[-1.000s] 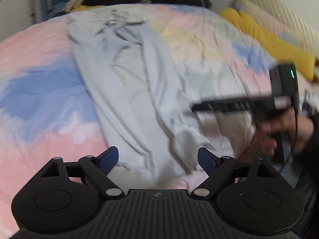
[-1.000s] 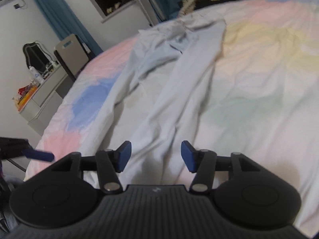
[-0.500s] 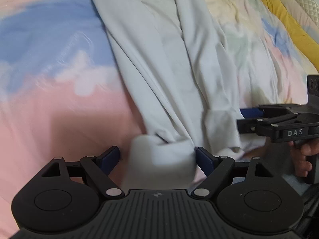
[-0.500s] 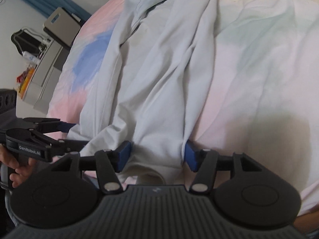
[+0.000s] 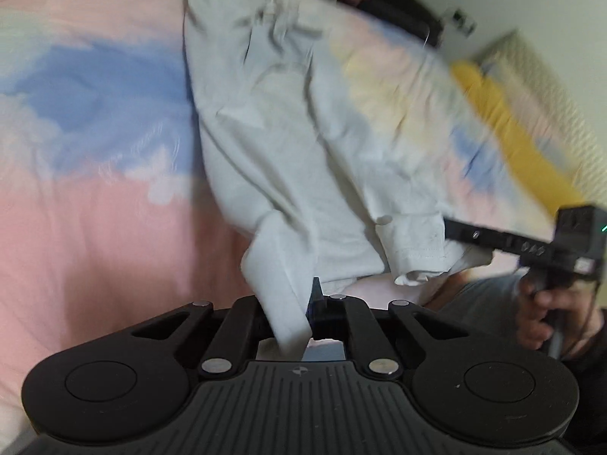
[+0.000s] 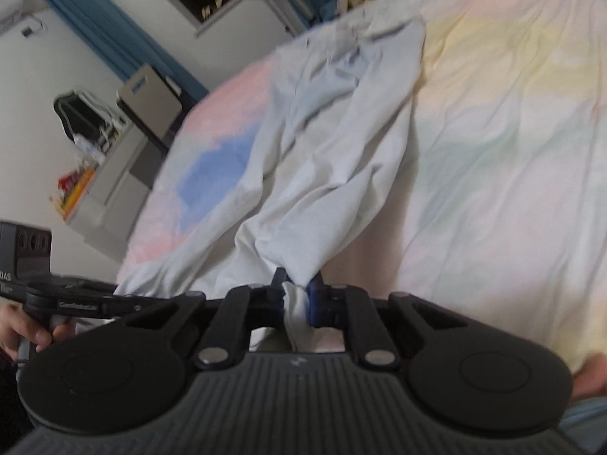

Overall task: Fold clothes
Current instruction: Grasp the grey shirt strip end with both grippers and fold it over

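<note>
Pastel bedspread point(image 5: 95, 235) in pink, blue and yellow covers the bed, with a window and blue curtain point(image 6: 95, 34) behind. Pale grey-white trousers point(image 5: 288, 140) lie lengthwise on it, waistband at the far end, creased and bunched. Left claw point(image 5: 299, 314) has closed on one leg hem; right claw point(image 6: 297, 299) is closing with the other hem pinched between its pads, probably so both cuffs can be carried toward the waistband for a lengthwise fold.
</note>
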Demonstrator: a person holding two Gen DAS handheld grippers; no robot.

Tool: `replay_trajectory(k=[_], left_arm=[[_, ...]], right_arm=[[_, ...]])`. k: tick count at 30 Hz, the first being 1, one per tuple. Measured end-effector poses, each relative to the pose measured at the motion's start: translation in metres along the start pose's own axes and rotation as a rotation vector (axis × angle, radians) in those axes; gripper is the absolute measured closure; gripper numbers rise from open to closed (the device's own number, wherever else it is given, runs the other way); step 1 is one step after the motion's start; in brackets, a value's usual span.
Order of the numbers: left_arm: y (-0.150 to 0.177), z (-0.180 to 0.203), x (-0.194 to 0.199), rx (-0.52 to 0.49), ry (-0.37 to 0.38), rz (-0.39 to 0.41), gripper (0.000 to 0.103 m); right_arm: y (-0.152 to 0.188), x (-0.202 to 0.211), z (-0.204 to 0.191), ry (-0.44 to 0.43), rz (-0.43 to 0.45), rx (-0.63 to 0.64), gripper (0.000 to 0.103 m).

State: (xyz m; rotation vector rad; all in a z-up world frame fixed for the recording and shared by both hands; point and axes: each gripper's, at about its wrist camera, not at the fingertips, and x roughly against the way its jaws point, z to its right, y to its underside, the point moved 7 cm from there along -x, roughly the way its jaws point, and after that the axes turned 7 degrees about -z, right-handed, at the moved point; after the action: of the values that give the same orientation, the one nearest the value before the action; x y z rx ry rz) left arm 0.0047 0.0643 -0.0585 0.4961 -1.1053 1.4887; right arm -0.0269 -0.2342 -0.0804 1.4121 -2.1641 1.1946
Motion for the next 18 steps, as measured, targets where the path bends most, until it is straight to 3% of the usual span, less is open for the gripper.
replay_trajectory(k=[5, 12, 15, 18], left_arm=[[0.016, 0.024, 0.051, 0.018, 0.086, 0.117, 0.095], [0.079, 0.039, 0.069, 0.016, 0.189, 0.097, 0.095], [0.075, 0.035, 0.066, 0.027, 0.209, 0.108, 0.095], [0.047, 0.029, 0.059, 0.065, 0.217, 0.128, 0.095]], right_arm=[[-0.011, 0.061, -0.002, -0.014, 0.096, 0.011, 0.093], [0.035, 0.116, 0.0, -0.041, 0.083, 0.022, 0.093], [0.043, 0.124, 0.005, -0.06, 0.092, -0.02, 0.093], [0.029, 0.123, 0.007, -0.073, 0.147, -0.067, 0.093]])
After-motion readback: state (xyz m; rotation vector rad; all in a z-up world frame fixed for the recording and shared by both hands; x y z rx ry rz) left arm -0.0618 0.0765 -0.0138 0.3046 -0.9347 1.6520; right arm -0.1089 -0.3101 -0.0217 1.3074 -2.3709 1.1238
